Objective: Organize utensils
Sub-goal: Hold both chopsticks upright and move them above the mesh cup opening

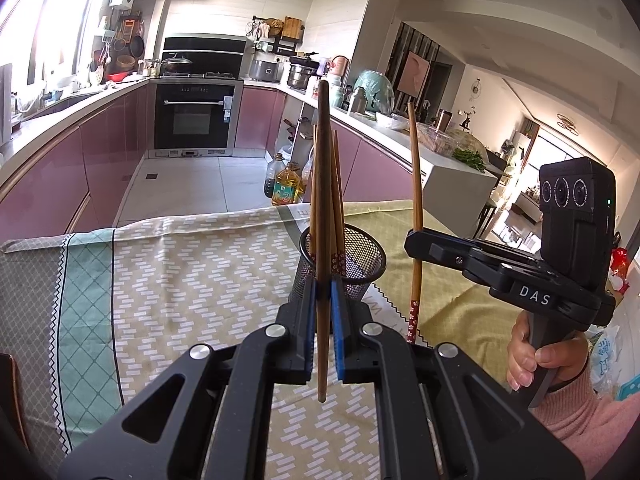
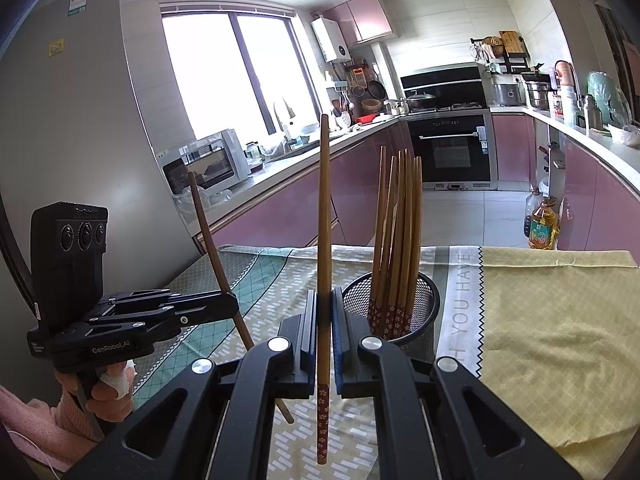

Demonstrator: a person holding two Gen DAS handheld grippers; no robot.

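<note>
The right gripper (image 2: 324, 312) pinches a chopstick (image 2: 324, 216) beside the mesh holder (image 2: 428, 304).

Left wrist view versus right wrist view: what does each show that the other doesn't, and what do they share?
Only the left wrist view shows the living area beyond the counter and the right hand on its grip. Only the right wrist view shows the fridge, the window and the left hand. Both show the left gripper and the right gripper, each shut on an upright chopstick, plus the mesh holder of chopsticks on the tablecloth.

Upright chopsticks (image 2: 396, 240) in mesh holder (image 2: 424, 300)
</note>
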